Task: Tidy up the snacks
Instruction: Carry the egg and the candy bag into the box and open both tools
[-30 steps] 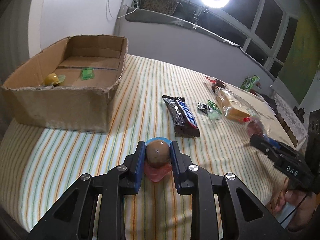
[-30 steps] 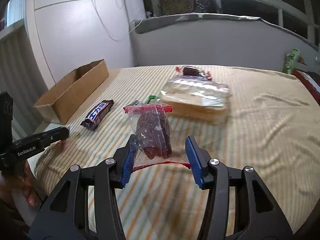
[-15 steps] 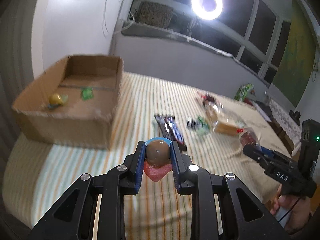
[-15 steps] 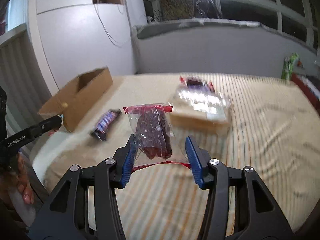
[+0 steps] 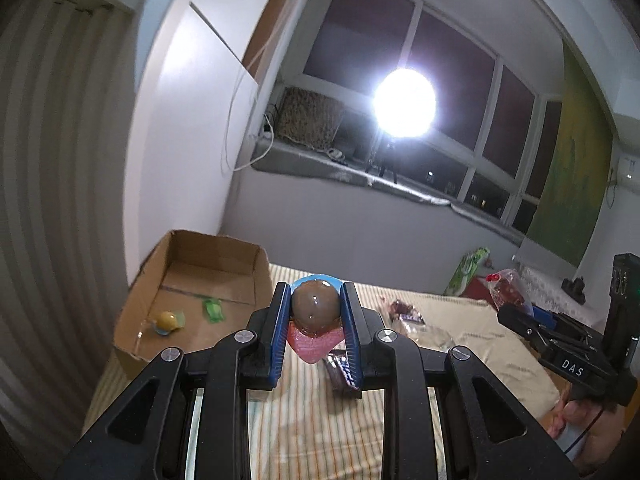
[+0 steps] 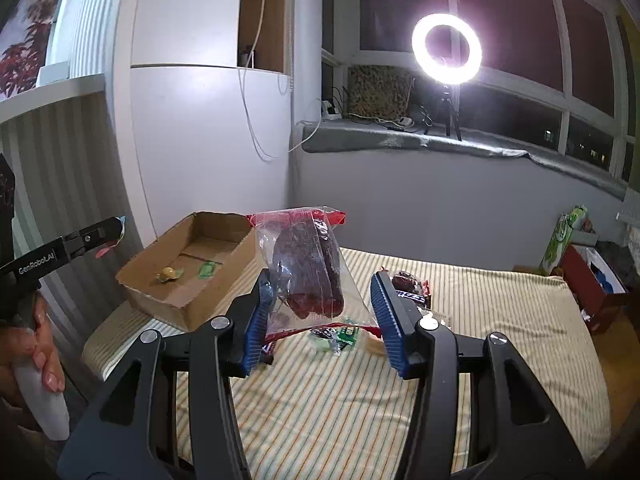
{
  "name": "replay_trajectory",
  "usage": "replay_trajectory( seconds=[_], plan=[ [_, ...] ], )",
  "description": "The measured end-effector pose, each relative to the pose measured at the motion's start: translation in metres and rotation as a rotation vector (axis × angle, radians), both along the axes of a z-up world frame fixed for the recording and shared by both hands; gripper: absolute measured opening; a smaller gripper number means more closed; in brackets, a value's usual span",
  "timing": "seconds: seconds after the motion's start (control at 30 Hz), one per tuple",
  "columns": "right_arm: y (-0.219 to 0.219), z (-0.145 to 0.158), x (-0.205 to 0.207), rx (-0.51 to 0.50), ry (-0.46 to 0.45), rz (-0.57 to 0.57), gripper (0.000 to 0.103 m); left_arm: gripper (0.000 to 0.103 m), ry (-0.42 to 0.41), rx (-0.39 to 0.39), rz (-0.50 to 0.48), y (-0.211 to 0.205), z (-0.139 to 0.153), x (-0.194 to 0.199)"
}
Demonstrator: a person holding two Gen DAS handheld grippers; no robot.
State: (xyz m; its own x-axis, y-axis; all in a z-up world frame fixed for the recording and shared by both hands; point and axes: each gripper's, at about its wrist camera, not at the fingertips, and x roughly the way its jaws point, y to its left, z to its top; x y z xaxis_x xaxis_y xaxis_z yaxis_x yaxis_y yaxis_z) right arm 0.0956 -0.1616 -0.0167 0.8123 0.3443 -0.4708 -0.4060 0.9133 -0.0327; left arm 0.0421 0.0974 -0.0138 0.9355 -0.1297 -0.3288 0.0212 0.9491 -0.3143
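Jaws around one ball [image 5: 315, 306], one bag [image 6: 306, 270]

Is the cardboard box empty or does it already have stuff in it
Not empty. The cardboard box is open-topped and holds a yellow round candy and a green wrapped sweet.

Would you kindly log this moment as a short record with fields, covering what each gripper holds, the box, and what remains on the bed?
left gripper: shut on a round brown candy in a pink and blue wrapper
right gripper: closed on a clear plastic bag with a dark red snack
brown cardboard box: open, holding a yellow wrapped candy and a green wrapped candy
striped bedsheet: a dark chocolate bar and small green sweets lie on it
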Motion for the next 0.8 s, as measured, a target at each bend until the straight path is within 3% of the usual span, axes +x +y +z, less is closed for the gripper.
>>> replay_trajectory(
  seconds=[0.4, 0.8],
  plan=[
    [0.025, -0.026, 0.019, -0.032, 0.067, 0.021, 0.051, 0.023, 0.024, -0.037, 0.021, 0.02, -0.018, 0.011],
    [0.143, -0.051, 0.058, -0.034, 0.115, 0.273, 0.051, 0.023, 0.075, -0.036, 0.166, 0.087, -0.037, 0.011]
  ],
)
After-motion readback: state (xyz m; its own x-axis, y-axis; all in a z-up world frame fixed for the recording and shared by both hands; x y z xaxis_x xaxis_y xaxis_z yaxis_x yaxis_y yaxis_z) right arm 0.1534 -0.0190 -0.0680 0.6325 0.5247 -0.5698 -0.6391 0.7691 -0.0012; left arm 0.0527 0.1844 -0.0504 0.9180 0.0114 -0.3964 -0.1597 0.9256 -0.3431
